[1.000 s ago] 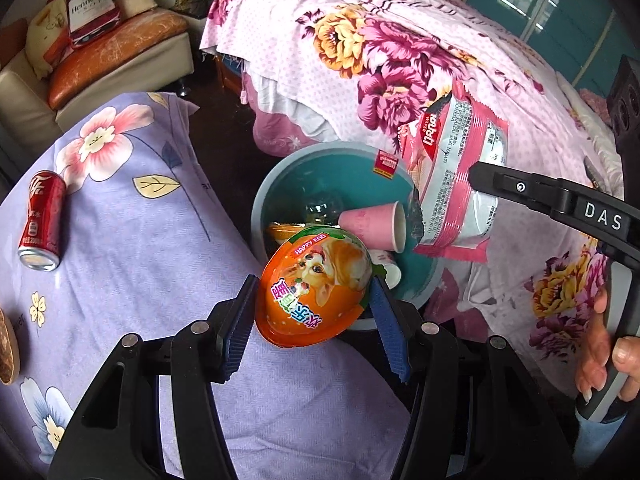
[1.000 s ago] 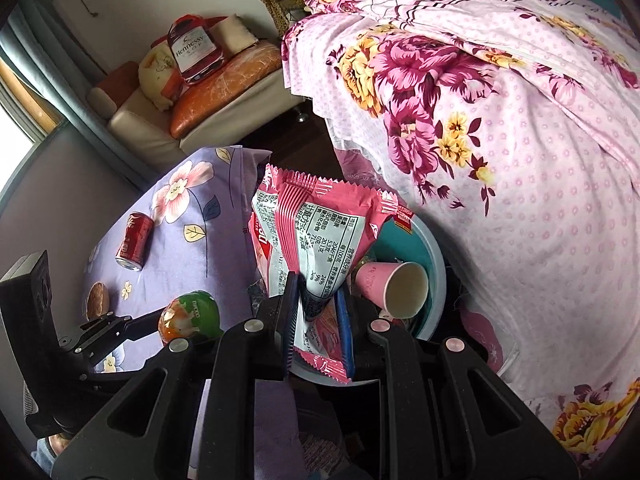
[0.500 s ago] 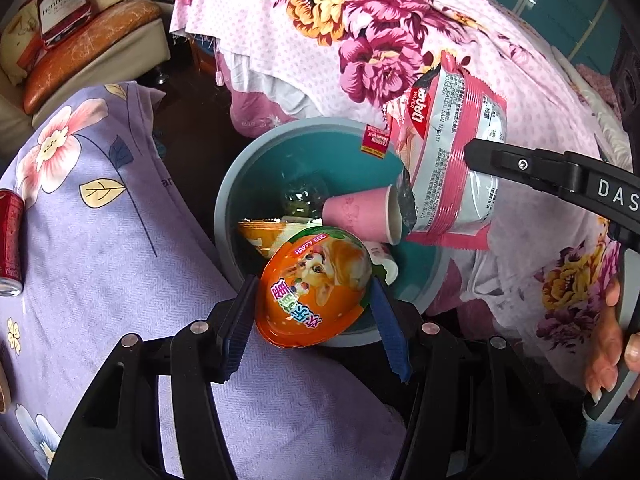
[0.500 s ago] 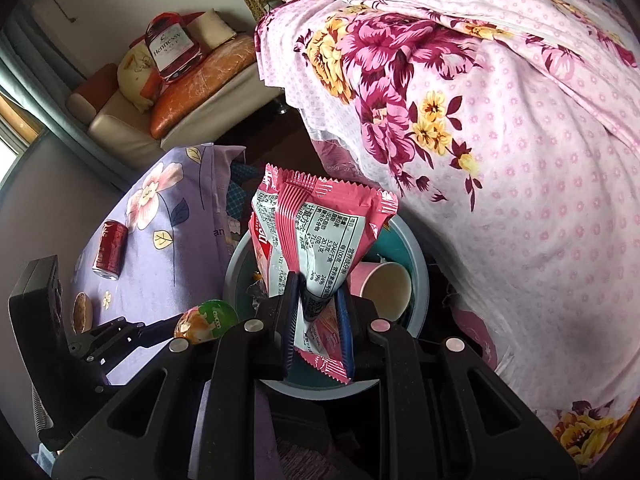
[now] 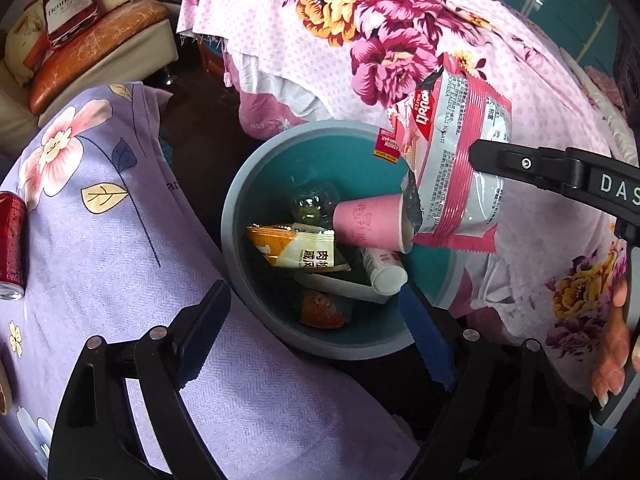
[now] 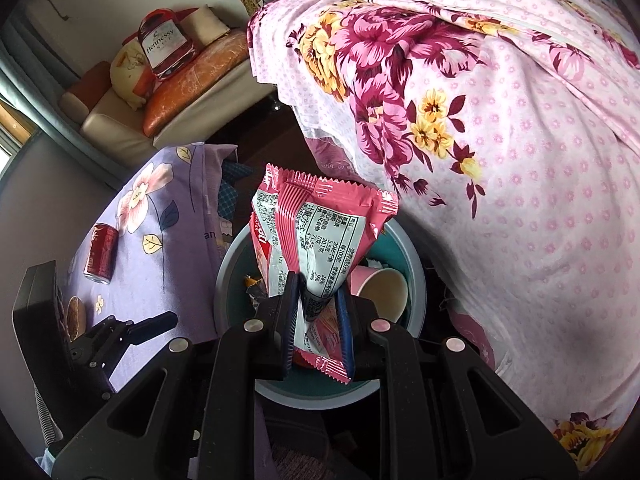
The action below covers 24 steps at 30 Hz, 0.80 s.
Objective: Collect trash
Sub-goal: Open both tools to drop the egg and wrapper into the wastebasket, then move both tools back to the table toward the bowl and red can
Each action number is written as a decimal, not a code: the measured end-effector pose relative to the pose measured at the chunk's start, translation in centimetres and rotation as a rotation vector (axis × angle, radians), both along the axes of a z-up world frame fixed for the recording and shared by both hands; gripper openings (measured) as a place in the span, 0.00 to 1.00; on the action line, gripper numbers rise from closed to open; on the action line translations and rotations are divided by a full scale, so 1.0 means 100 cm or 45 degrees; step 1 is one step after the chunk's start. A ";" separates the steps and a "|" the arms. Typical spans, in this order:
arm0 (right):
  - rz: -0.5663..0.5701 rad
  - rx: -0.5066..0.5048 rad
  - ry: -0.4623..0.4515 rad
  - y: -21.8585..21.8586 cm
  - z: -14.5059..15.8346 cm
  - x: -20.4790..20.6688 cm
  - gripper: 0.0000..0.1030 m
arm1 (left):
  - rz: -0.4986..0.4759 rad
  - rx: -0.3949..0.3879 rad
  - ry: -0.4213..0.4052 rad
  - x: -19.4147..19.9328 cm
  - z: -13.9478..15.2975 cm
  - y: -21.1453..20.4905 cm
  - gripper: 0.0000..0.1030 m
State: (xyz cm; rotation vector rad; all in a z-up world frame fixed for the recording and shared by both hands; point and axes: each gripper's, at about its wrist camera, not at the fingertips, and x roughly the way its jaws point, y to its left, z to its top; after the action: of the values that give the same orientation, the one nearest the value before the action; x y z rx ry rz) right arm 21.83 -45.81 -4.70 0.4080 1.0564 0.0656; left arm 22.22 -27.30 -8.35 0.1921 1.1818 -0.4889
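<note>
**Both tools over the bin: left empty, right carrying a wrapper**

Left wrist view
- Left tool (image 5: 316, 332): lower centre of frame, fingers spread wide, nothing between them; it hangs above the near rim of the bin.
- Bin (image 5: 236, 216): round, grey rim, teal inside, centre of frame. Contents: pink paper cup (image 5: 370, 222) on its side, an orange-and-white sachet (image 5: 298, 248), a clear bulb-shaped piece, a small white tube, an orange scrap lower down.
- Right tool (image 5: 476, 152): enters from the right edge, holding the snack wrapper (image 5: 456, 160) above the far right rim of the bin.
- Red can (image 5: 10, 248): lying on the lilac-covered surface (image 5: 100, 240), left edge of frame, well apart from the bin.

Right wrist view
- Right tool (image 6: 318, 316): lower centre, fingers drawn narrow, pinching the snack wrapper (image 6: 316, 232) near its lower end; the wrapper stands up above the bin (image 6: 416, 280).
- Wrapper appearance: pink and silver film, crimped serrated ends, printed nutrition panel, crumpled and apparently empty.
- Handling, judged: very light, soft, slick foil; it holds best across a flattened part or crimped seam, and should fall freely once released.
- Red can (image 6: 100, 254): left of frame on the surface; likely stiff and light, thin-walled, best taken across its middle.
</note>
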 end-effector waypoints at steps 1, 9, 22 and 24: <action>0.001 -0.001 0.001 0.001 0.000 0.001 0.17 | 0.010 -0.005 0.003 0.000 0.000 0.003 0.84; 0.052 0.019 0.046 0.015 -0.007 0.005 0.26 | 0.091 -0.049 0.041 -0.001 0.000 0.030 0.86; 0.016 0.039 0.113 0.032 -0.008 -0.001 0.76 | 0.209 -0.129 0.072 -0.008 0.003 0.074 0.86; 0.023 0.038 0.127 0.035 -0.007 -0.002 0.76 | 0.221 -0.135 0.066 -0.010 0.006 0.080 0.86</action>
State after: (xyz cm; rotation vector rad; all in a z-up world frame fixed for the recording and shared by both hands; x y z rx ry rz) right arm 21.66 -42.34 -5.43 0.4325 1.1587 0.0776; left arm 21.21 -19.31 -7.80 -0.0141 1.2076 -0.4046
